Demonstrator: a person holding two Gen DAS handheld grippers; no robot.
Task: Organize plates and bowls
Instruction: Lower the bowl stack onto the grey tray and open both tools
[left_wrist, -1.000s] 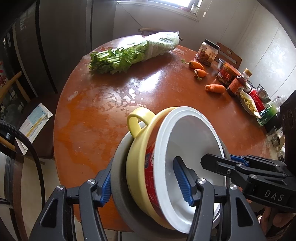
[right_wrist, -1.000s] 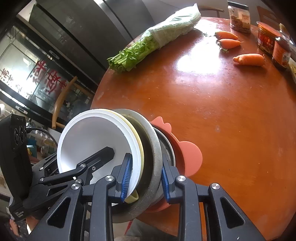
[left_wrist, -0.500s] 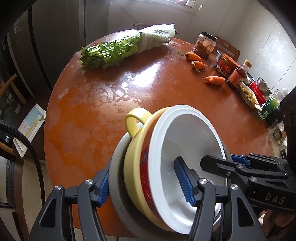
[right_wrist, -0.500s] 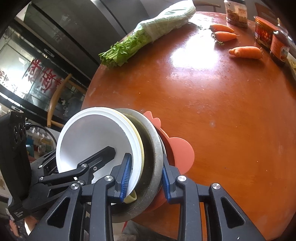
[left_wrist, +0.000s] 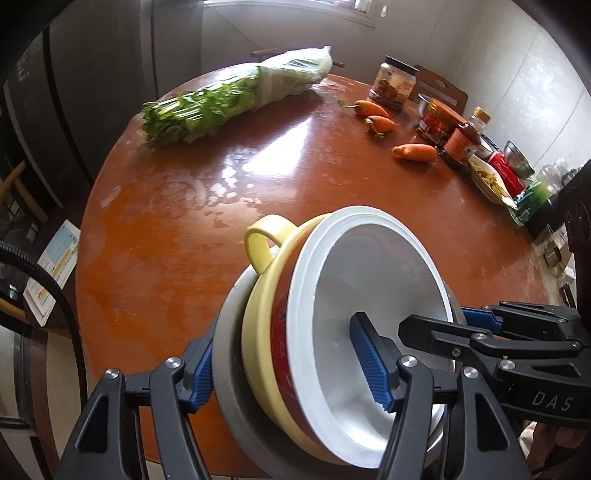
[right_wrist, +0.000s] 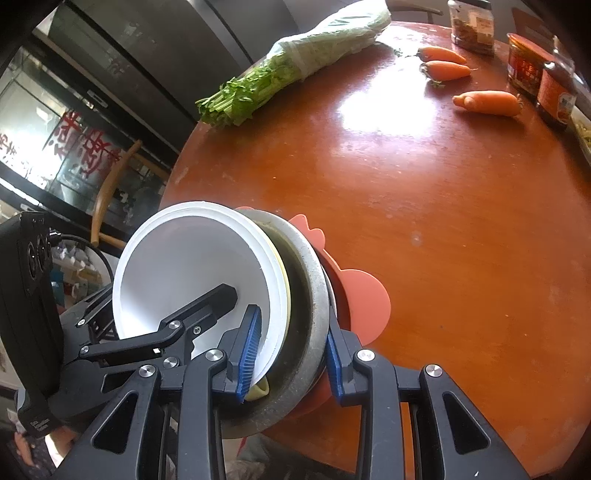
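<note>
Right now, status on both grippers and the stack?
Left gripper and right gripper both clamped on the nested stack, tilted on edge over the table. Nothing in the way nearby.

The right gripper (right_wrist: 291, 354) has its jaws clamped on a tilted stack of dishes at the near edge of the round worktop (right_wrist: 424, 206): a white bowl (right_wrist: 184, 266), a grey metal plate (right_wrist: 306, 295) and an orange plate (right_wrist: 365, 306). The left gripper (right_wrist: 177, 325) reaches into the white bowl. Far off lie bagged greens (right_wrist: 295, 66), three carrots (right_wrist: 487, 101) and jars (right_wrist: 524, 66).
</note>
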